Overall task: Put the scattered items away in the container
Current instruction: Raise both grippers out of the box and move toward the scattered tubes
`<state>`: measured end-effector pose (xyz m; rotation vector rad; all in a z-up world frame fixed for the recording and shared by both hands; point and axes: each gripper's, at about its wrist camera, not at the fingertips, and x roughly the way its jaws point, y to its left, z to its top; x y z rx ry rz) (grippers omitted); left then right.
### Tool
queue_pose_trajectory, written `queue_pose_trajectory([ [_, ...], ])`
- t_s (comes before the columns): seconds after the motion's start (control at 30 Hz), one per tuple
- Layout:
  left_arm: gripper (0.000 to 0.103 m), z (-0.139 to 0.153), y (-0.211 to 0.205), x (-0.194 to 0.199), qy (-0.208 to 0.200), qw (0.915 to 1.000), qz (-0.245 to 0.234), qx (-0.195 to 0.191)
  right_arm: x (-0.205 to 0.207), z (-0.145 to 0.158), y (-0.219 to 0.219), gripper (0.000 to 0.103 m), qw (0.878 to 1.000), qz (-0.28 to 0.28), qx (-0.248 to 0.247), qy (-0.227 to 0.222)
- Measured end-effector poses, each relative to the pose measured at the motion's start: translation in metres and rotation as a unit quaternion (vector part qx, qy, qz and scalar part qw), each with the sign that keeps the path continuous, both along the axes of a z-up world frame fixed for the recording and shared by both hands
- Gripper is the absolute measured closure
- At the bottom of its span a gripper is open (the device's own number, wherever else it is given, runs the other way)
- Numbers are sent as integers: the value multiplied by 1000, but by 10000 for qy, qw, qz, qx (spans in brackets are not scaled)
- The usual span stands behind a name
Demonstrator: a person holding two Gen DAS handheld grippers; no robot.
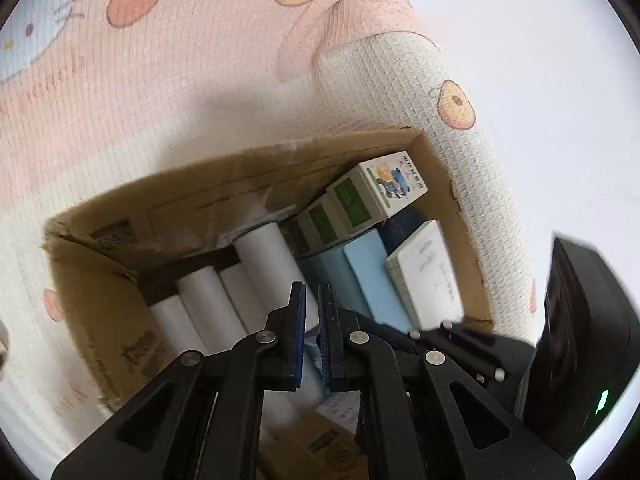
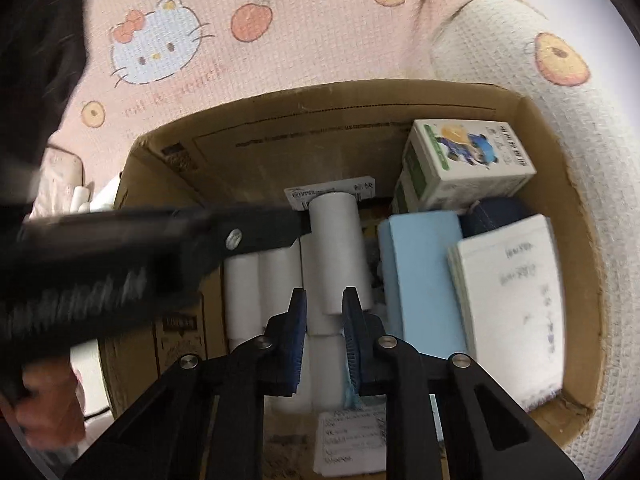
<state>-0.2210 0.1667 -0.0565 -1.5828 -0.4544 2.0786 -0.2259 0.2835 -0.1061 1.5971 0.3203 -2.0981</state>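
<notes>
Cardboard box [image 2: 360, 136]: corrugated, open-topped, resting on a quilted cartoon-print mat [image 2: 168, 8].

Contents: white paper rolls [image 2: 338, 248], smooth cylinders, probably light and crushable, best taken across the middle; a stiff pale-blue box [image 2: 424, 272]; a printed carton [image 2: 468, 160]; a white booklet [image 2: 508, 304].

Left gripper [image 1: 312, 300]: fingers together, empty.

Right gripper [image 2: 324, 304]: fingers narrowly apart, holding nothing.

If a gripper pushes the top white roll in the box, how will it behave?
The top white roll is a smooth cylinder resting on other white rolls, so it probably rolls sideways easily. It looks light, likely paper. The light blue box beside it may stop it.
</notes>
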Motion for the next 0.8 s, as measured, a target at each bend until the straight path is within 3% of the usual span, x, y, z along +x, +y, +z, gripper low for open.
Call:
queue_pose_trajectory([
  [0.07,96,-6,15,2,82,10000,-18,14,-9,-6,-6,88,9997,-105,-59,-211],
  [0.2,96,-2,-14,13,219,9997,77,-20,-25,-21,-24,88,9987,-234,101,-440],
  [0.33,96,-6,-26,7,64,9993,121,338,-38,-41,-34,88,9958,-426,305,-745],
  [0.4,96,0,-29,7,245,9994,161,187,-41,-50,-36,88,9941,-531,423,-848],
  [0.5,96,9,-30,8,616,9980,121,-34,-42,-58,-41,88,9926,-594,693,-807],
  [0.63,96,5,-36,6,480,9986,82,207,-42,-63,-52,88,9875,-577,1412,-398],
  [0.8,96,-4,-34,5,503,9987,98,-13,-44,-68,-55,88,9855,-591,1530,-428],
])
